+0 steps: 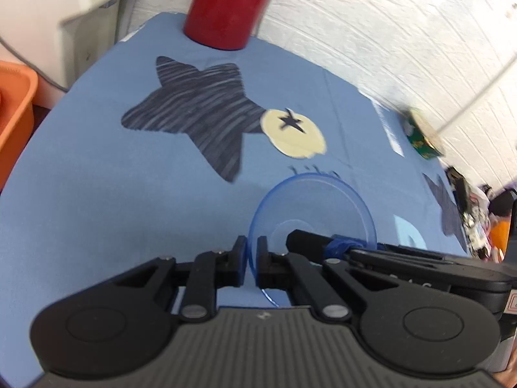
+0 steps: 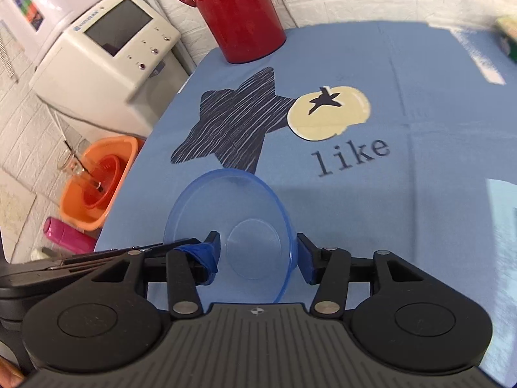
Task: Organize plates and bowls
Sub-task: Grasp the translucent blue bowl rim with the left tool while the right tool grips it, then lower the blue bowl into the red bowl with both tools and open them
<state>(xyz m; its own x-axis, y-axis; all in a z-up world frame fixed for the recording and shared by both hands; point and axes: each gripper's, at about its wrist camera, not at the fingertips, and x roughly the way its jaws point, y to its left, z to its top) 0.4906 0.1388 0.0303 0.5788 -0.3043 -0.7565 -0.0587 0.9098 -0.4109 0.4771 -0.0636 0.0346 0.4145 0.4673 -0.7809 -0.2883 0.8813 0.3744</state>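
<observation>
Translucent blue plastic, thin-walled: one small bowl [image 2: 232, 226], round with a flat base, held tilted above the blue tablecloth [image 2: 420, 194] just on the near side of the dark striped star print [image 2: 232, 126]. It appeared light, stiff enough to bear a rim pinch, smooth and probably slippery; being plastic, it seemed unlikely to break if dropped. The left gripper [image 1: 249, 260] was closed on the bowl's rim, one finger outside the wall and one inside. The right gripper [image 2: 258, 255] stood with its jaws apart, straddling the bowl, its tape-wrapped left finger inside the bowl and the other finger just outside the rim; whether either finger touched the plastic could not be told. The rim looked the only sensible hold, since the curved wall offered nothing flat. Beyond the star, at the cloth's far edge, stood a red jug [image 2: 239, 13] against the white wall. Left of the star the table edge dropped away to a white appliance [image 2: 106, 51] and an orange basin [image 2: 97, 181] below. Right of the star, past the cream fruit print [image 2: 329, 113], lay open cloth with ample room.
</observation>
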